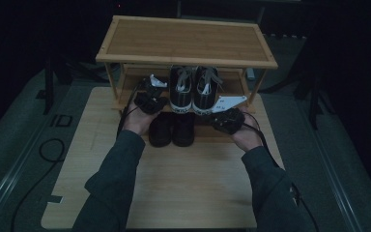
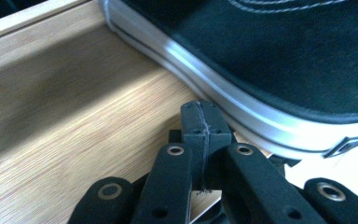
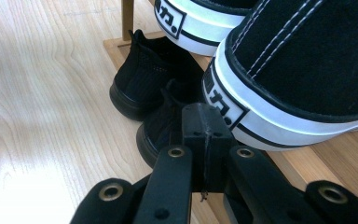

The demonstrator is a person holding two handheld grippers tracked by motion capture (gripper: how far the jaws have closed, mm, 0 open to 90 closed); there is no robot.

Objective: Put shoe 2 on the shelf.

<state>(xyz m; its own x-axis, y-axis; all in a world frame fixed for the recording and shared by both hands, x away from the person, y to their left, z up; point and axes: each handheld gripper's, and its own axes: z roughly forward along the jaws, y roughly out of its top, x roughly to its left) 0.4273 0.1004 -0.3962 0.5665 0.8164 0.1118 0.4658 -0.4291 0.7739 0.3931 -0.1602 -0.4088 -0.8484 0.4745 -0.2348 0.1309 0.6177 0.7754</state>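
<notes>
Both grippers are sitting at the rack (image 1: 186, 41), flanking the sneakers (image 1: 193, 89) on its shelf. Left gripper (image 1: 149, 99) is just left of the sneakers, jaws pressed fully together, gripping nothing; in the left gripper view its tips (image 2: 200, 122) are right beside the white sole (image 2: 242, 109), can't tell if touching. Right gripper (image 1: 227, 118) is by the rack's front right, jaws also clamped together w/ nothing in them, tips (image 3: 206, 125) right at a sneaker heel (image 3: 228, 105). Black shoes (image 1: 171, 128) are sitting below the shelf, in front of the rack. Rack is standing on a light wood table (image 1: 174, 188); room around is dark.
</notes>
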